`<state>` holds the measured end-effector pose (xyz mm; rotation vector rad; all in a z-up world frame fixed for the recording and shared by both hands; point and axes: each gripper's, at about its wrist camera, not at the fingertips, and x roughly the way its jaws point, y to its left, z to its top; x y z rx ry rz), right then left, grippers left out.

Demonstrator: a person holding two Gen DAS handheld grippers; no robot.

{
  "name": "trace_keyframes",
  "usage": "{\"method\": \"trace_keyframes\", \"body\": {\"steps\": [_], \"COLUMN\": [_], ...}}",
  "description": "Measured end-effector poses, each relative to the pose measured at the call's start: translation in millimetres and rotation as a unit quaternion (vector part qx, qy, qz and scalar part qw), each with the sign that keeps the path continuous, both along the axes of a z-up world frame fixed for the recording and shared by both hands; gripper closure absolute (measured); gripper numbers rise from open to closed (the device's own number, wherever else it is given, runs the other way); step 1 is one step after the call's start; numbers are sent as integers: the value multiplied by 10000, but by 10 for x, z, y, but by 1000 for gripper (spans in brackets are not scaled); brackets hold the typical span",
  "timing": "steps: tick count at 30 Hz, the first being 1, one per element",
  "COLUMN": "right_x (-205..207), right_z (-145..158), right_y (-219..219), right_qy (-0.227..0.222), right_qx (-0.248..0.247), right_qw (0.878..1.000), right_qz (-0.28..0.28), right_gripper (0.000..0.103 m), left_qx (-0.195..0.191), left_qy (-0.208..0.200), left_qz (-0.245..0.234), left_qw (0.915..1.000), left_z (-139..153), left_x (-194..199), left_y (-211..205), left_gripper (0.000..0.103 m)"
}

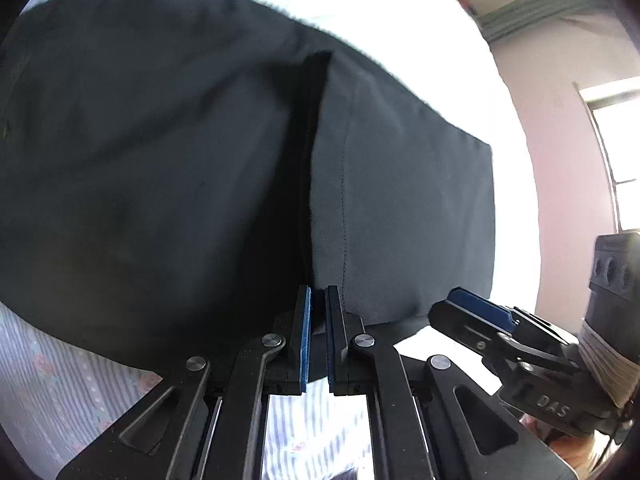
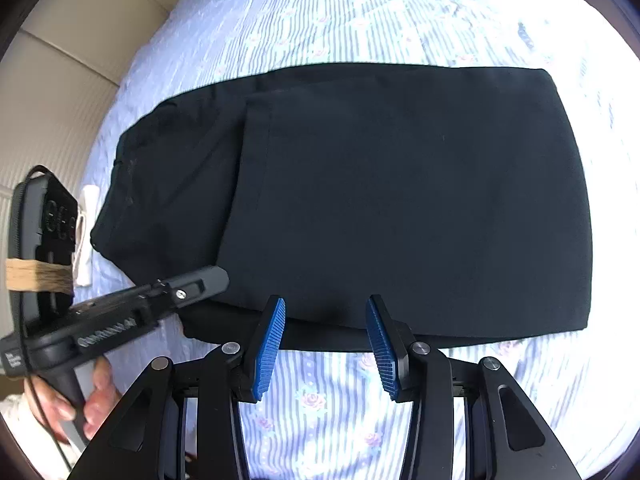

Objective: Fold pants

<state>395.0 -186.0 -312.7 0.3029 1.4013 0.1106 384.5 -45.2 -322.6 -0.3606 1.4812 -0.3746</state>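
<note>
Bare striped bedsheet point(image 2: 320, 392) lies open before my right gripper point(image 2: 326, 336). My left gripper point(image 2: 200, 280) crowds the folded pants point(image 2: 400, 200)' near-left corner.

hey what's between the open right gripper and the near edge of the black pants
Only bare striped bedsheet; the right wrist view shows it between the right gripper and the pants.

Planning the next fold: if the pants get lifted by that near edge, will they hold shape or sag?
Likely sag: the pants are thin dark cloth lying flat in layers on the bedsheet. Lifted only where the left claw pinches, the layers would probably slide apart. The open right claw could support them.
</note>
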Motion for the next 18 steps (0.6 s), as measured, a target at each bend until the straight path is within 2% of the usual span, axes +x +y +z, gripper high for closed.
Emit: {"method": "trace_keyframes", "body": {"steps": [4, 9, 11, 13, 15, 18], "right_x": [52, 87, 78, 78, 82, 81], "right_z": [-134, -387, -467, -500, -511, -522], "right_y": [87, 271, 299, 304, 296, 283], "right_qy": [123, 326, 390, 400, 418, 455], "right_qx": [44, -38, -80, -98, -42, 20], "right_qw": [9999, 9989, 9985, 9985, 9987, 9988], "right_qz": [62, 330, 371, 357, 275, 174], "right_gripper": [59, 59, 59, 59, 59, 59], "left_qx": [16, 231, 523, 583, 544, 453], "left_qy": [136, 128, -127, -453, -697, -827], "left_qz": [43, -212, -399, -442, -480, -590], "left_qw": [9999, 9994, 9978, 9963, 9949, 9938], "left_z": [-117, -118, 0, 145, 226, 209], "left_x": [-11, 9, 95, 251, 488, 867], "left_y": [45, -77, -99, -70, -64, -128], "left_gripper": [95, 91, 81, 71, 70, 69]}}
